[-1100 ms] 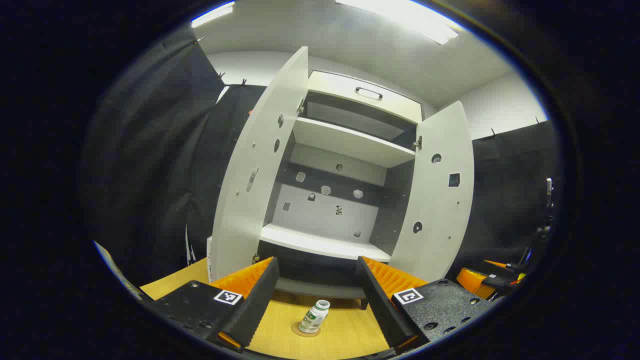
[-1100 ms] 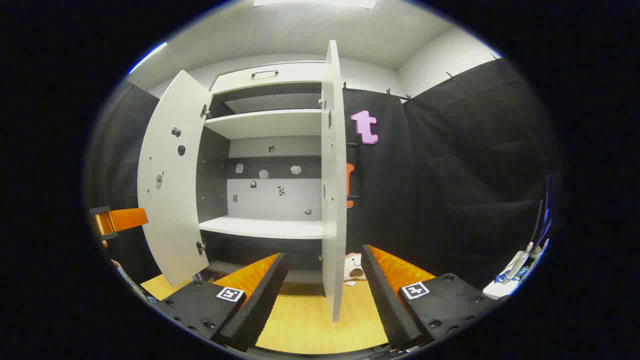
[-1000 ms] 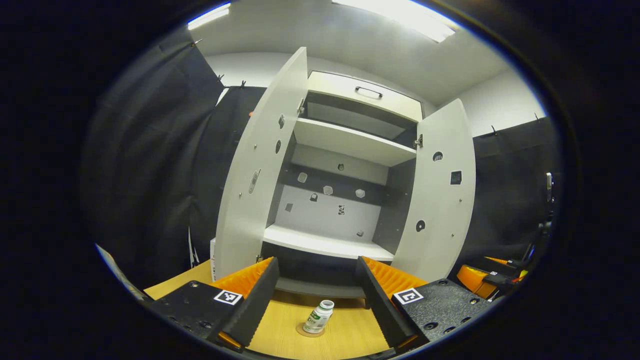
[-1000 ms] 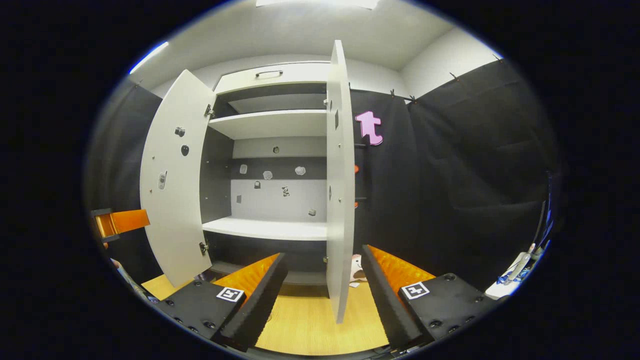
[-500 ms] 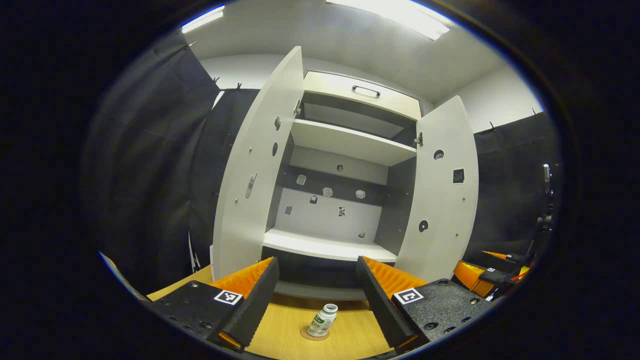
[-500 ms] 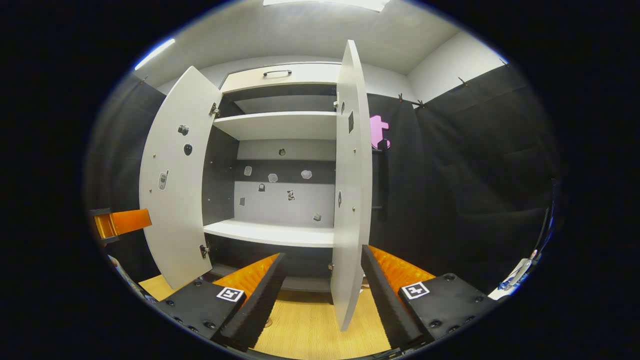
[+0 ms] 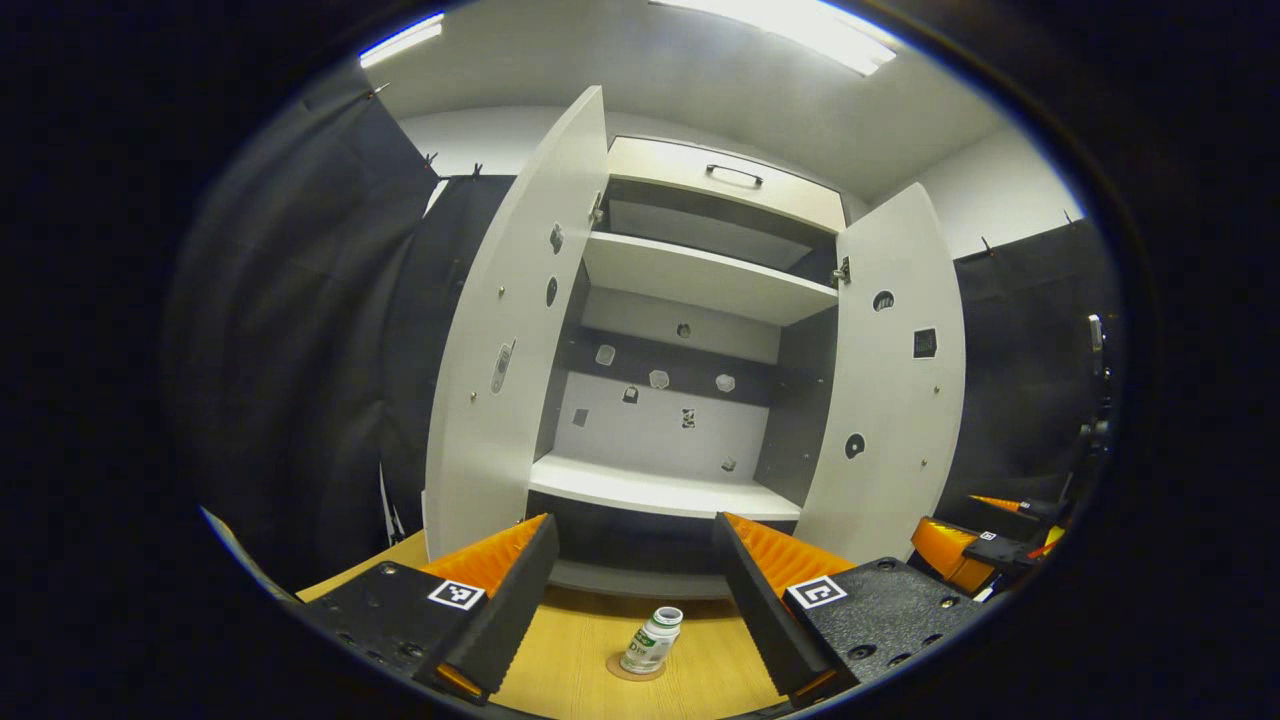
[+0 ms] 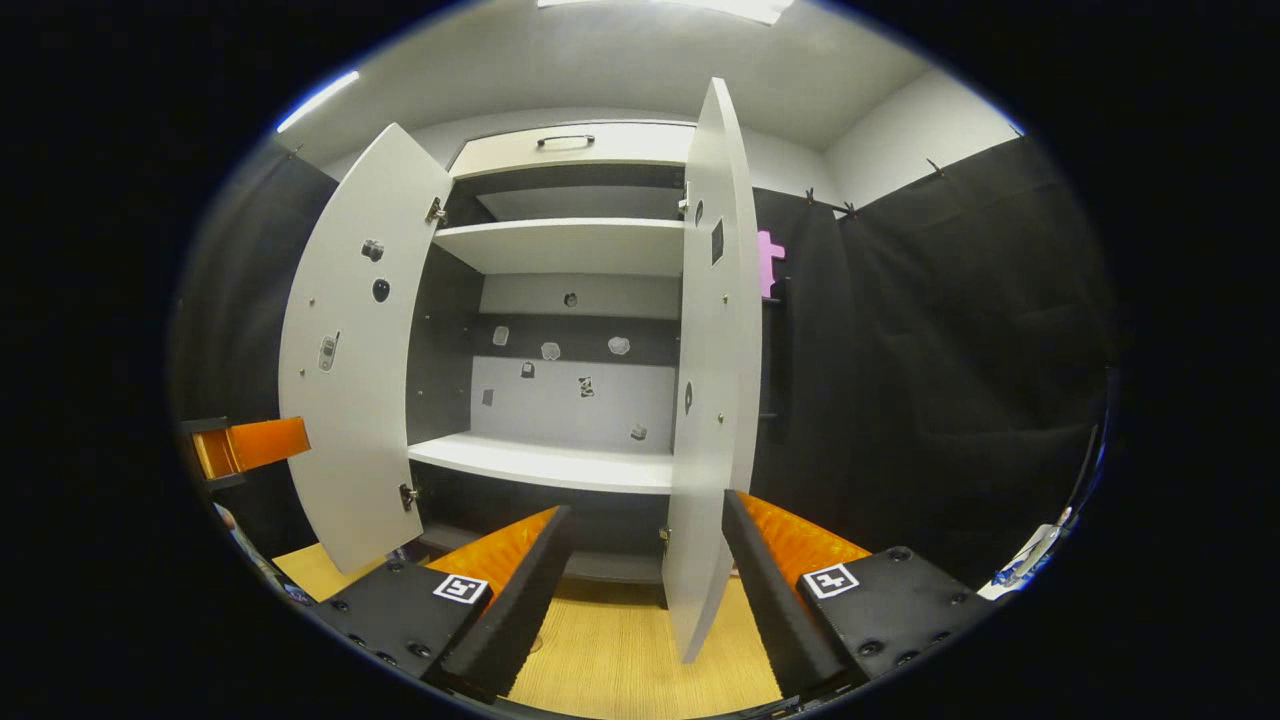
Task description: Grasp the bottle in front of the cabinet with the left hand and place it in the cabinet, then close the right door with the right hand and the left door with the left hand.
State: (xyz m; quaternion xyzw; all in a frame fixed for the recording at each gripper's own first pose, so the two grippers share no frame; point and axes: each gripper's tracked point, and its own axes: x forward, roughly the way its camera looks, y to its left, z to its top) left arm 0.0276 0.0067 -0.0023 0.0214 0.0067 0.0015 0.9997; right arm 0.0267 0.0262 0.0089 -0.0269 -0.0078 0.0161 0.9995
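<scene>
Booth floor: pale wooden tabletop under a tall white two-door cabinet, black cloth behind.
Left door: white panel swung wide, leaving the shelves open for loading.
Left tongs: my left gripper hung with fingers well apart, lined up on the bottle, nothing held.
Bottle: small white plastic bottle with green label, upright on a round coaster, just before the cabinet.
Right door: white panel, open, nearly edge-on.
Right tongs: my right gripper waited, spread and empty, near that door.
Count: one bottle, two doors, two grippers.
</scene>
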